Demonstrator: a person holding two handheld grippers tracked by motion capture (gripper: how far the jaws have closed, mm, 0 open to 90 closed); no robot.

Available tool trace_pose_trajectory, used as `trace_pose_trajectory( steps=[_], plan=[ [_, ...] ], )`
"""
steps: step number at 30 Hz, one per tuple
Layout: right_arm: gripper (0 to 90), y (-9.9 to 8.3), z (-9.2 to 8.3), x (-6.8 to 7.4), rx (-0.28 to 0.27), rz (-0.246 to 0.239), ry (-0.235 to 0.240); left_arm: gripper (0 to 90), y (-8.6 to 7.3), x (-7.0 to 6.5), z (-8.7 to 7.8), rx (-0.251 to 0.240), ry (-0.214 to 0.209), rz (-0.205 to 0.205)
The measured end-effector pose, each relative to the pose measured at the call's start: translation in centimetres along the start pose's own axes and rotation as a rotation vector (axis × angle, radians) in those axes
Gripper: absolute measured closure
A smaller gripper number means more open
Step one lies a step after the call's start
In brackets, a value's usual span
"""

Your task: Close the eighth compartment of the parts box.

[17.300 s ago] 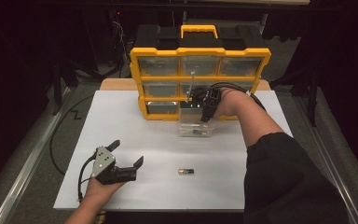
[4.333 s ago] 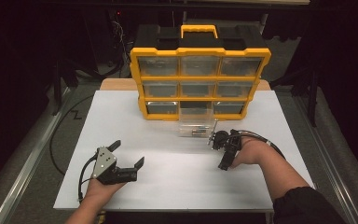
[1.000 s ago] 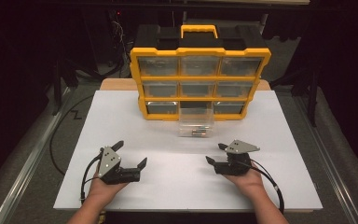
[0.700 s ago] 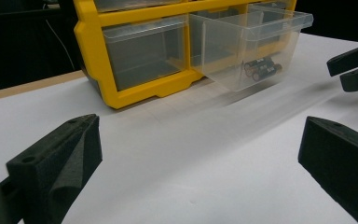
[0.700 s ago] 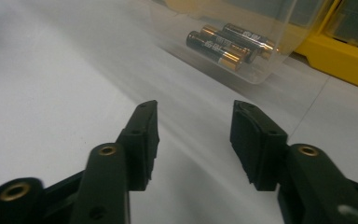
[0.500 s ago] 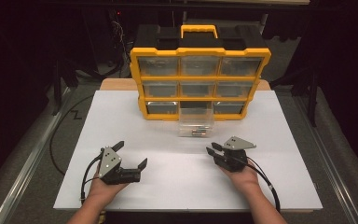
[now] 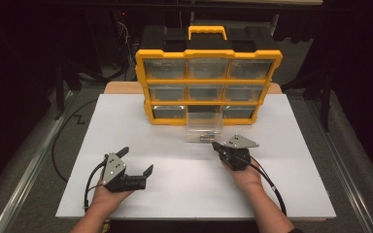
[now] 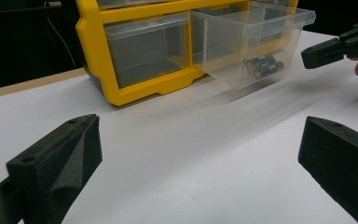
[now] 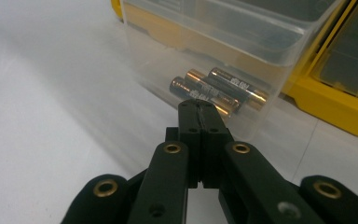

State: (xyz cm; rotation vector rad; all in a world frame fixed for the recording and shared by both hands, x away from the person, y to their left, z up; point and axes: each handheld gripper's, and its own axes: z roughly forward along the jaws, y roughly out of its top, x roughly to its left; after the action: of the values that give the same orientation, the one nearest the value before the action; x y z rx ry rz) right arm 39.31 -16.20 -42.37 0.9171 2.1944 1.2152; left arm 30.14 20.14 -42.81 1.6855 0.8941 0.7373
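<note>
High view: right hand-held gripper (image 7: pixel 217 146) just closed, empty, near clear drawer (image 7: pixel 204 130) pulled from yellow organizer (image 7: pixel 209 87) on desk (image 7: pixel 141 126).
Left gripper view: left hand-held gripper (image 8: pixel 200 158) wide open, empty.
Right gripper view: batteries (image 9: pixel 219 93) lie inside drawer, beyond pressed-together jaws.

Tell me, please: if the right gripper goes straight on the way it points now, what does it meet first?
Most likely the front wall of the pulled-out clear drawer, with the batteries behind it. The right gripper is shut, empty, and aimed at that wall; the remaining gap is hard to judge.
</note>
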Motion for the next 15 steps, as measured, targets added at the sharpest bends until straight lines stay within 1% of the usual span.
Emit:
trace_pose_trajectory(
  steps=[14,15],
  plan=[
    [90.0,1.4,0.9,-0.6,-0.018,0.016,-0.036,0.4,0.0,0.0,0.0,-0.003,-0.003,-0.001],
    [90.0,1.4,0.9,-0.7,-0.018,0.015,-0.032,0.4,0.0,0.0,-0.1,-0.004,-0.004,-0.001]
  ],
)
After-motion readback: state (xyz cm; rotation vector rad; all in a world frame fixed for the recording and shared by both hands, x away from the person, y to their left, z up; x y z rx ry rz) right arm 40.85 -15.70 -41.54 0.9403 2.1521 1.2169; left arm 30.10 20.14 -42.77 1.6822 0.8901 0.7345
